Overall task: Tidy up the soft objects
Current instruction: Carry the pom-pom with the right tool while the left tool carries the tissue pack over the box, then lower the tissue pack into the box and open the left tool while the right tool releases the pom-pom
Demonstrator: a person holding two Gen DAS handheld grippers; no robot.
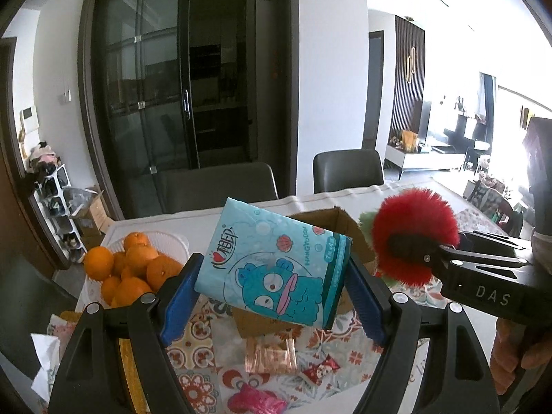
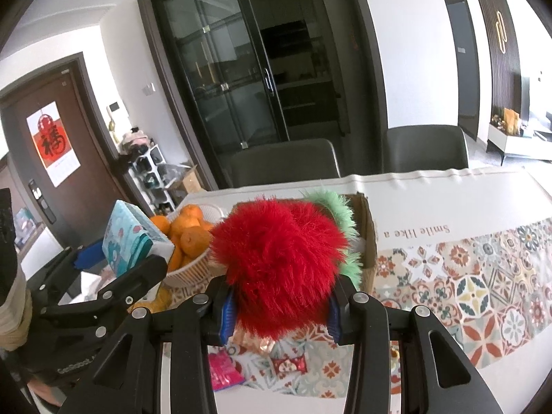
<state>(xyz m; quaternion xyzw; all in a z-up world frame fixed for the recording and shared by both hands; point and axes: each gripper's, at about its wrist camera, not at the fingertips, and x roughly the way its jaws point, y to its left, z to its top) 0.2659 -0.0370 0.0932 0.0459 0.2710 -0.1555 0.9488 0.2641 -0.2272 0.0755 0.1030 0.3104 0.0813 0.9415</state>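
Calendar [image 2: 51, 143] on brown door appears from right wrist only.

close wrist views, shared cardboard box [image 1: 324, 217]

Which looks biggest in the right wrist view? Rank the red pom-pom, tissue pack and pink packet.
1. red pom-pom, nearest the camera, so its lead is unsure
2. tissue pack
3. pink packet

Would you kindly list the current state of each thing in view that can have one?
Left gripper: shut on the tissue pack.
Tissue pack: held tilted above the table.
Right gripper: shut on the red pompom.
Red pompom: held aloft.
Cardboard box: open, green fluffy thing inside.
Basket: full of oranges.
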